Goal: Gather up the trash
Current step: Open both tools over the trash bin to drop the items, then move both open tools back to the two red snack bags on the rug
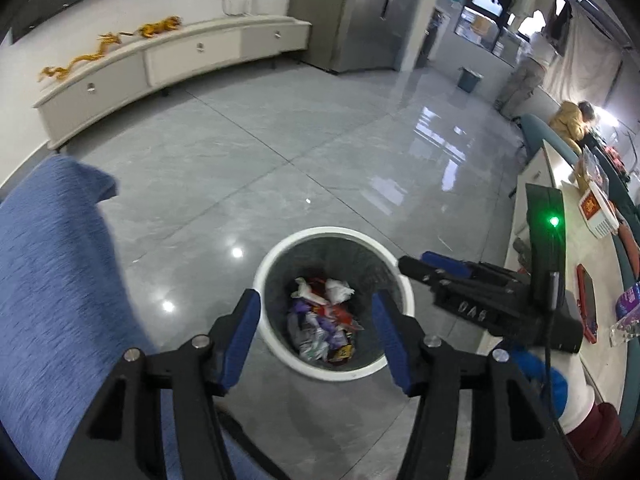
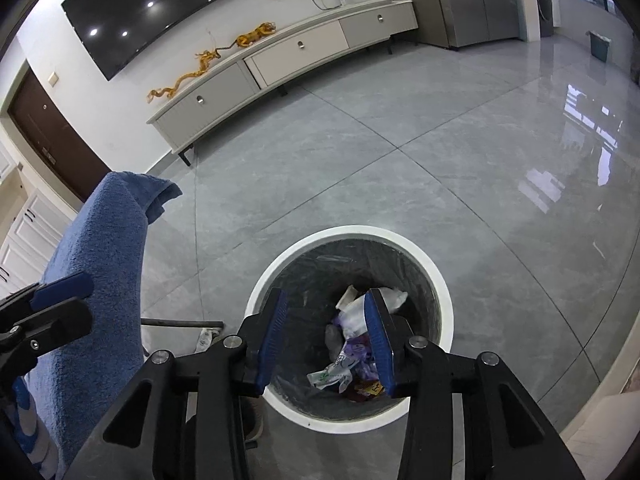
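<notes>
white-rimmed and lined with a dark grey bag, the round trash bin [image 1: 334,307] stands on the glossy grey tiled floor [image 1: 280,160], directly below both grippers. crumpled white tissue, purple and red wrappers and a yellow-black packet make up the heap of trash [image 1: 324,328] at its bottom.

the left gripper [image 1: 316,336] hangs over the bin with its blue-padded fingers [image 1: 240,340] spread wide and nothing between them. the right gripper [image 2: 326,340] hovers over the same opening, its blue pads [image 2: 274,340] also well apart and holding nothing.

only the left wrist view takes in the right gripper from the side, a black body with a green light, its fingertip reaching over the bin's rim. that view alone shows the long white counter [image 1: 560,280] on the right, with a red phone [image 1: 586,304] and a red-and-white box [image 1: 596,212] on it, and two people near the far window.

only the right wrist view shows the large black wall-mounted screen [image 2: 180,4], the brown door [image 2: 52,136] and the left gripper's fingertip at the left edge.

both views share the blue textured towel [image 2: 96,280] draped at the left, just beside the bin, the low white tv cabinet [image 2: 288,60] with golden dragon figures [image 2: 208,60] on top, and a small teal bin [image 2: 598,46] far across the room.
</notes>
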Tool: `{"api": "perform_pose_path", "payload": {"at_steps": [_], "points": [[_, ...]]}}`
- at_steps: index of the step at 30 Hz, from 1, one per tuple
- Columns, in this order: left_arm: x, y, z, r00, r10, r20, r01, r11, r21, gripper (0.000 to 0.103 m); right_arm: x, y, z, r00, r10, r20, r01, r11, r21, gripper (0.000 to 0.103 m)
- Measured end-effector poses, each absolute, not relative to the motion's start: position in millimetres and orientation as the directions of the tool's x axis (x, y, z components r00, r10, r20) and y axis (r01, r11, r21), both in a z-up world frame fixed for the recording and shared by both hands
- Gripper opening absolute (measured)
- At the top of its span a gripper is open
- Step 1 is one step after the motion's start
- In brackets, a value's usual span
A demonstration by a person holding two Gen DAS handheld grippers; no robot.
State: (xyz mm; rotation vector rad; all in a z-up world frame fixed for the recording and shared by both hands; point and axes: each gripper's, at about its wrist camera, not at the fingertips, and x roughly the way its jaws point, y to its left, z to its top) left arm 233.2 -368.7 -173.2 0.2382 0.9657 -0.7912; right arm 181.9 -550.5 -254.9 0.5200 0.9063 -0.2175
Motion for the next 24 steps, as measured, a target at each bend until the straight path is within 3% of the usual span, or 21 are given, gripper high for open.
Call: {"api": "perform_pose_path", "payload": {"at_steps": [11,17,24], "points": [[189,-220,-123,0.528,-0.390,-0.754,0.509,0.856,-0.086,0.056,169,-503,-204,0.679,0.127,-0.723,0.249,0.887,0.389,0.044],[151,-132,-101,0.590,-0.326,-0.738,0.374,0.921,-0.107,0.056,154,-455,-159,0.720,0.198,-0.665,0.121,0.908,0.402,0.045],[89,-62,-67,0.711,-0.252,-0.656,0.270,0.960,-0.076,0.066,113,-401,-102,0.761,0.249,-0.599,-0.004,0.925,0.380,0.050]]}}
